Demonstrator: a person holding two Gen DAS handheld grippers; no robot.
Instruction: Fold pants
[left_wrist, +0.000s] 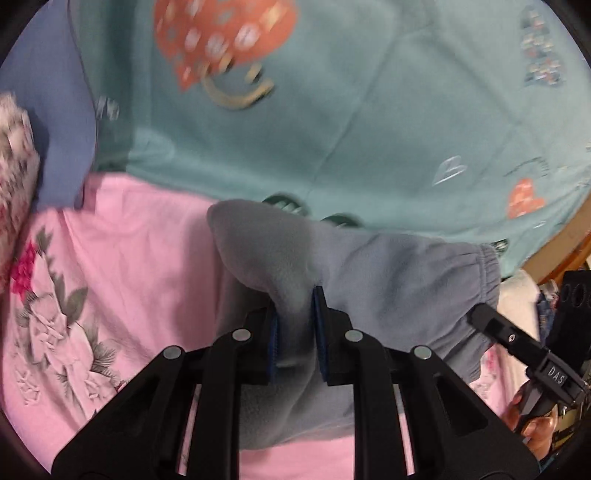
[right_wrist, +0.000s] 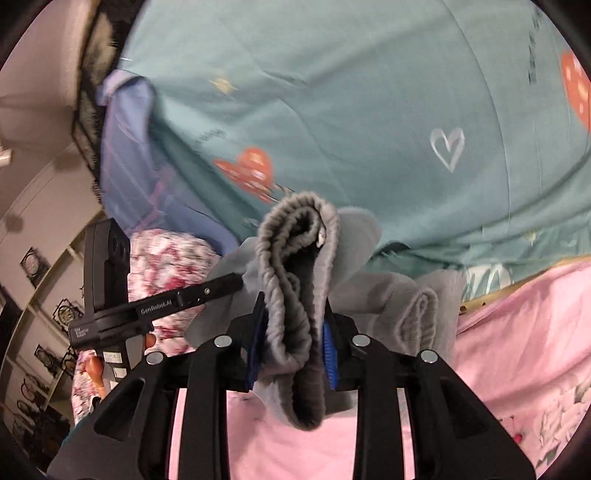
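Grey fleece pants (left_wrist: 369, 280) hang bunched between both grippers, lifted above a pink flowered sheet (left_wrist: 129, 258). My left gripper (left_wrist: 295, 325) is shut on a fold of the grey fabric, with the elastic waistband (left_wrist: 487, 273) off to its right. My right gripper (right_wrist: 293, 332) is shut on the gathered elastic waistband (right_wrist: 291, 266), which loops up and over between the blue pads. The right gripper's finger (left_wrist: 495, 325) shows at the right of the left wrist view, and the left gripper's finger (right_wrist: 207, 291) at the left of the right wrist view.
A teal blanket with red hearts (left_wrist: 332, 110) covers the bed beyond the pink sheet. A blue cloth (left_wrist: 48, 110) and a red-and-white fluffy item (left_wrist: 14, 166) lie at the left. Shelves and a wall (right_wrist: 37, 240) stand at the far left of the right wrist view.
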